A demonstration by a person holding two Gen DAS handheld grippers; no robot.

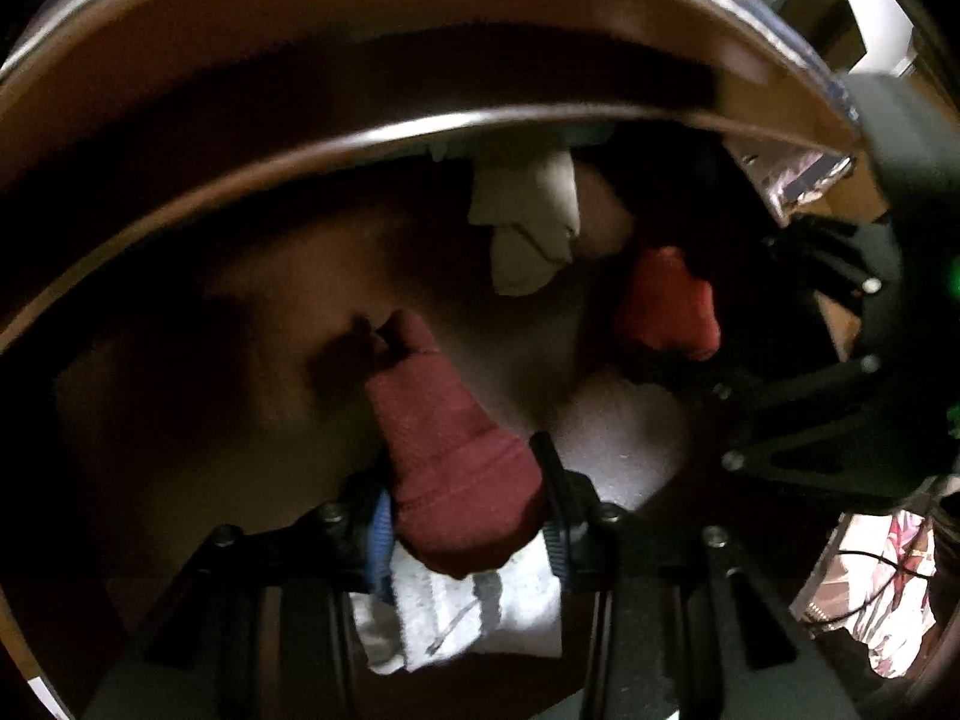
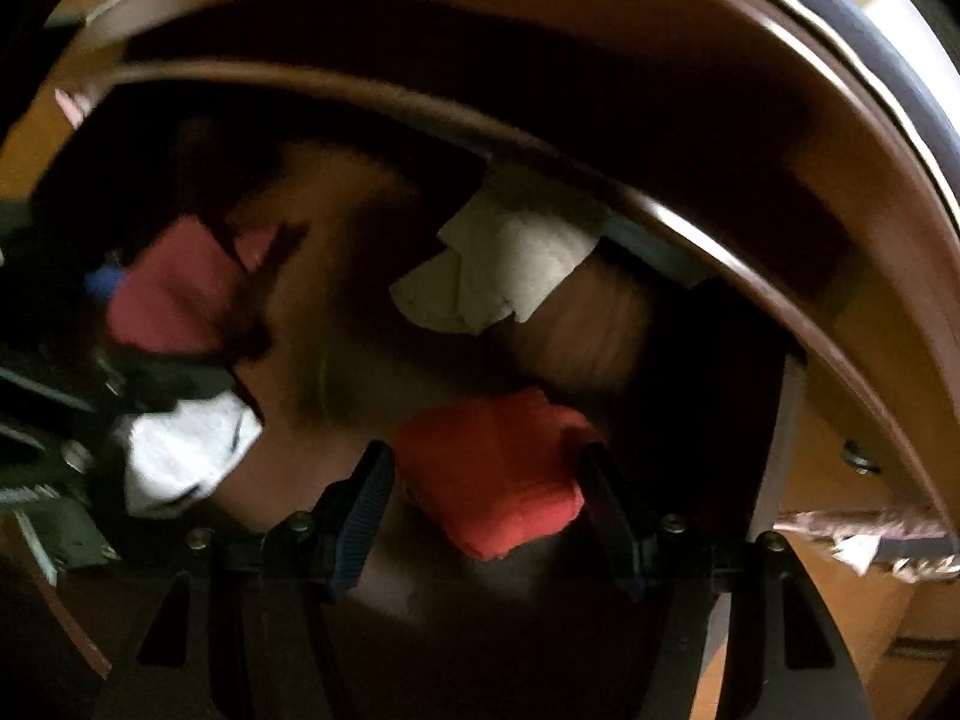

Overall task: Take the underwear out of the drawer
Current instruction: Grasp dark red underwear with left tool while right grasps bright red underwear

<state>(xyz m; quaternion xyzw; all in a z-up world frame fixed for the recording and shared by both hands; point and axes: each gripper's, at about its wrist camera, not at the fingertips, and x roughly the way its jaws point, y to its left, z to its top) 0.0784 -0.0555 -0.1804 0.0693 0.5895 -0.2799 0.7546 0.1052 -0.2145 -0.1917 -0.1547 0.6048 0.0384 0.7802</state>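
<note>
Left gripper clamped the maroon piece for lifting from the drawer. Right gripper, jaws wide, straddled the red piece, ready to close.

Brown drawer (dim): red, maroon, cream folded garments.

Black tool frames, blue-ribbed pads, silver screws.
</note>
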